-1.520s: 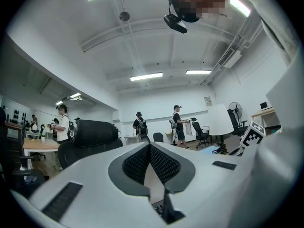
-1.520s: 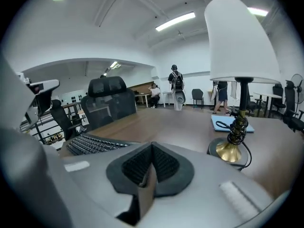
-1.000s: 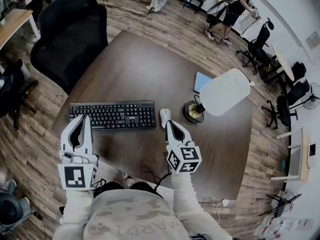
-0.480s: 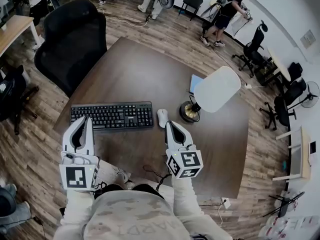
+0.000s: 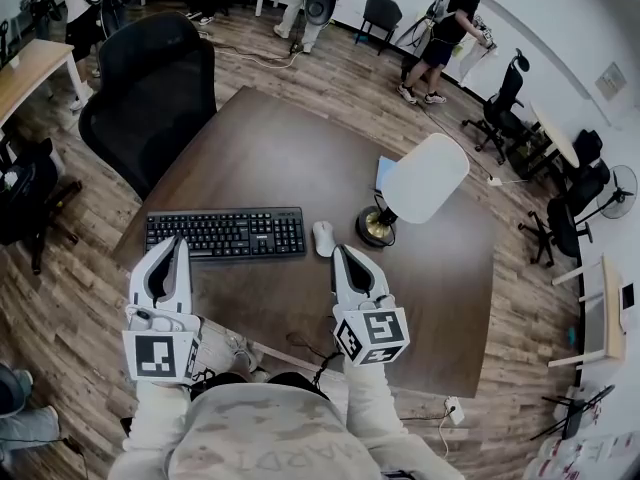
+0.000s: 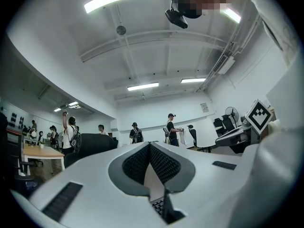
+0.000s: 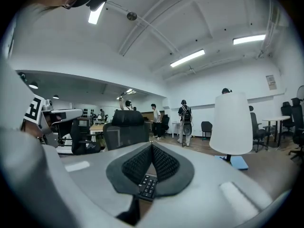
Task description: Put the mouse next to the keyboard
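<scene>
Mouse: small white oval mouse (image 5: 323,238) sits just right of the long black keyboard (image 5: 226,234), mid-frame.
Grippers: left hand-held gripper (image 5: 177,245) and right hand-held gripper (image 5: 342,254), jaws together, empty.
Progress: we judge placement done.

My left gripper (image 5: 177,242) and right gripper (image 5: 341,251) are pale grey-white shells, each narrowing to a beak with a dark teardrop hollow down the middle. The pads (image 6: 137,163) inside are dark grey with a fine dimpled mesh. A black rectangular slot (image 6: 61,201) is set into the shell's flank. At the rear of each sits a white cube printed with black square markers: the left cube (image 5: 160,354) and the right cube (image 5: 372,336). I wear pale sleeves (image 5: 150,416) and a light beige mottled top (image 5: 262,436) with faint lettering.
</scene>
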`<control>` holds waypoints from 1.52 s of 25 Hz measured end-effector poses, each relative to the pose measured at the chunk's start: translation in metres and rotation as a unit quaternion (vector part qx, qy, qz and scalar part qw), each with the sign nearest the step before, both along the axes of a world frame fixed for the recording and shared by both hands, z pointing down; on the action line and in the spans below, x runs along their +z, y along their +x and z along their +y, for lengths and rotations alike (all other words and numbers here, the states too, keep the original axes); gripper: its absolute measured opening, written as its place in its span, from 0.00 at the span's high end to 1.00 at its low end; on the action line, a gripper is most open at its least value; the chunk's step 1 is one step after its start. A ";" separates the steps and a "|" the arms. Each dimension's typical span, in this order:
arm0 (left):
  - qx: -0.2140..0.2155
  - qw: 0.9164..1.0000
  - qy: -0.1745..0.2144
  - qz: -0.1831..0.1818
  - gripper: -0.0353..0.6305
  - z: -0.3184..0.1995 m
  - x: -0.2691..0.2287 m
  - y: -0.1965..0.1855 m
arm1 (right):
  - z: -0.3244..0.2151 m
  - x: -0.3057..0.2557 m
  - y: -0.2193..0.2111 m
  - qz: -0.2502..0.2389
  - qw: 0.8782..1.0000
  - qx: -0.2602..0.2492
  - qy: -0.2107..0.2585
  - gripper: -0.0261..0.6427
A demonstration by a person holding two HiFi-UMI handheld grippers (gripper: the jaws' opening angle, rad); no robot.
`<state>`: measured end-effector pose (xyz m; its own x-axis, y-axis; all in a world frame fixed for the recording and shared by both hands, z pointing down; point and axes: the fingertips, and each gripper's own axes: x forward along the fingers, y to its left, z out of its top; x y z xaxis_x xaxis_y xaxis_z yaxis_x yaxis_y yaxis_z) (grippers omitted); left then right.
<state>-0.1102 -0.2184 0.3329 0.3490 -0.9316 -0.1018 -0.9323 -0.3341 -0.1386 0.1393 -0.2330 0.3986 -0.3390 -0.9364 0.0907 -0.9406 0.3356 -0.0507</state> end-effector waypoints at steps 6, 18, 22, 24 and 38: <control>0.001 1.000 0.007 -0.001 0.94 0.013 -0.007 0.006 | 0.014 -0.017 0.002 0.004 1.000 0.001 0.020 0.95; 0.006 1.000 0.019 -0.001 0.94 0.033 -0.015 0.016 | 0.040 -0.045 0.004 0.002 0.999 0.000 0.055 0.95; 0.005 1.000 0.022 0.000 0.94 0.038 -0.019 0.014 | 0.047 -0.053 0.000 0.002 0.998 -0.004 0.061 0.95; 0.005 1.000 0.023 0.001 0.94 0.041 -0.021 0.013 | 0.050 -0.056 -0.001 0.003 0.998 -0.006 0.063 0.95; 0.004 1.000 0.027 0.003 0.94 0.061 -0.022 0.009 | 0.073 -0.072 -0.010 0.008 0.996 -0.016 0.084 0.95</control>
<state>-0.1009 -0.1570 0.3109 0.3552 -0.9220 -0.1542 -0.9306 -0.3332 -0.1516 0.1296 -0.1597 0.3266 -0.3693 -0.9273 -0.0616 -0.9293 0.3686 0.0233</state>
